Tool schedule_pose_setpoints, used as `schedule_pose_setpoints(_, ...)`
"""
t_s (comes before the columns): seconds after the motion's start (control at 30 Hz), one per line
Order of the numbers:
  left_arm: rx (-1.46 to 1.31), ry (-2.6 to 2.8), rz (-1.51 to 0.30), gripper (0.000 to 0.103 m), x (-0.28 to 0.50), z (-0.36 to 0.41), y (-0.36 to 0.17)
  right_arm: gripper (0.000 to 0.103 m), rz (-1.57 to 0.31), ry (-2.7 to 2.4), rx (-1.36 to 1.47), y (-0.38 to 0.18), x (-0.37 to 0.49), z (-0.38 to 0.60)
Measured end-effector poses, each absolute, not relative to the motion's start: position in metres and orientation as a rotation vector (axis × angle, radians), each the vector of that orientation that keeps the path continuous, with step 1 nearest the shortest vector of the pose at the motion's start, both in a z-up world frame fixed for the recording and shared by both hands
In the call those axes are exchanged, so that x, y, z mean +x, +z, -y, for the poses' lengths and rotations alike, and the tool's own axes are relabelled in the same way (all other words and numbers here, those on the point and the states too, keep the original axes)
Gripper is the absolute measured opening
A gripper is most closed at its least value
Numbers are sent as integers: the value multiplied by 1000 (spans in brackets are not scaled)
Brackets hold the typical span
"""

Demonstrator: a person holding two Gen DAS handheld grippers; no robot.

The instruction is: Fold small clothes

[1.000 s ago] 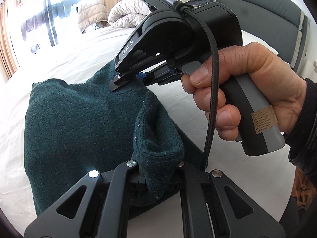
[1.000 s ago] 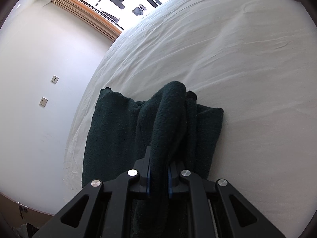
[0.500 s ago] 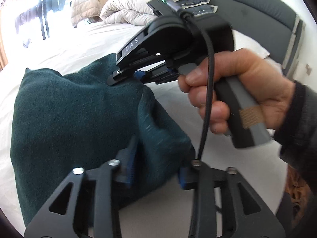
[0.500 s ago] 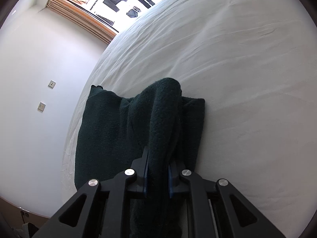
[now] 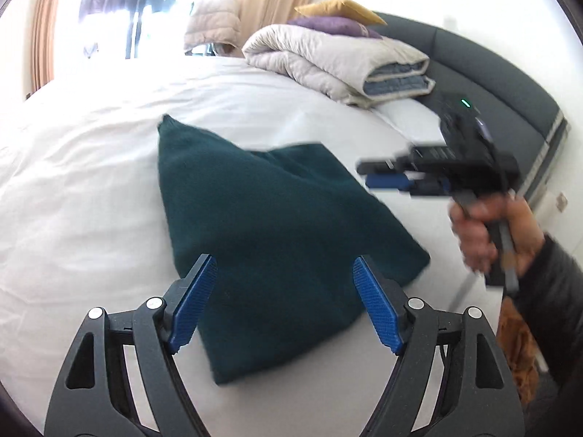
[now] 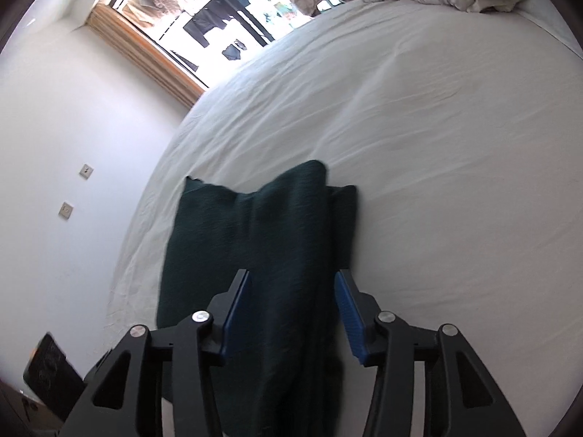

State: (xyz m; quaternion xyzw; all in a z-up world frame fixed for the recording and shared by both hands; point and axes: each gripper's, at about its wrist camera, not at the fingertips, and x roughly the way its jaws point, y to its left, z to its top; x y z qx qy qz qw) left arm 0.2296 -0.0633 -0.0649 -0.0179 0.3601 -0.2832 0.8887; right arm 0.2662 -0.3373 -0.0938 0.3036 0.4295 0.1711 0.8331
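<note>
A dark green knitted garment (image 5: 277,240) lies folded on the white bed sheet (image 5: 91,200). My left gripper (image 5: 284,284) is open above its near edge, blue pads spread wide, holding nothing. My right gripper (image 5: 386,178) shows blurred in the left wrist view, held in a hand to the right of the garment. In the right wrist view the garment (image 6: 277,255) lies flat in front of my right gripper (image 6: 291,287), whose blue pads are apart on either side of the cloth, touching nothing firmly.
A folded grey duvet (image 5: 335,62) with purple and yellow pillows (image 5: 339,18) sits at the head of the bed by the dark headboard (image 5: 492,83). A window (image 6: 204,11) and a white wall with sockets (image 6: 65,211) lie beyond the bed's edge.
Both grippers have opened and let go of the garment. They pulled back and the cloth dropped flat onto the sheet.
</note>
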Motion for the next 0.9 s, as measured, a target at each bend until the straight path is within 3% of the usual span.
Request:
schedule_pose_setpoints(0.03, -40, -585, -734, 72, 237, 59, -62, 32, -915, 407, 643, -93, 264, 327)
schedule_pose_setpoints(0.1, -48, -583, -751, 50, 257, 54, -62, 23, -942, 473, 622, -99, 265, 308)
schedule_pose_setpoints(0.13, -56, -576, -776, 29, 269, 52, -64, 19, -965, 492, 613, -106, 267, 301)
schedule_pose_setpoints(0.23, -111, -622, -834, 9, 303, 42, -71, 0, -1058, 499, 685, -144, 276, 307)
schedule_pose_setpoints(0.37, -250, -676, -899, 9, 366, 24, -85, 0, -1012, 554, 915, -174, 273, 346)
schedule_pose_setpoints(0.6, -439, -751, -1031, 5, 458, 16, -119, 0, -971, 591, 971, -186, 276, 352)
schedule_pose_setpoints(0.9, -538, -764, -960, 4, 427, -14, -146, 0, -921, 590, 920, -179, 261, 359)
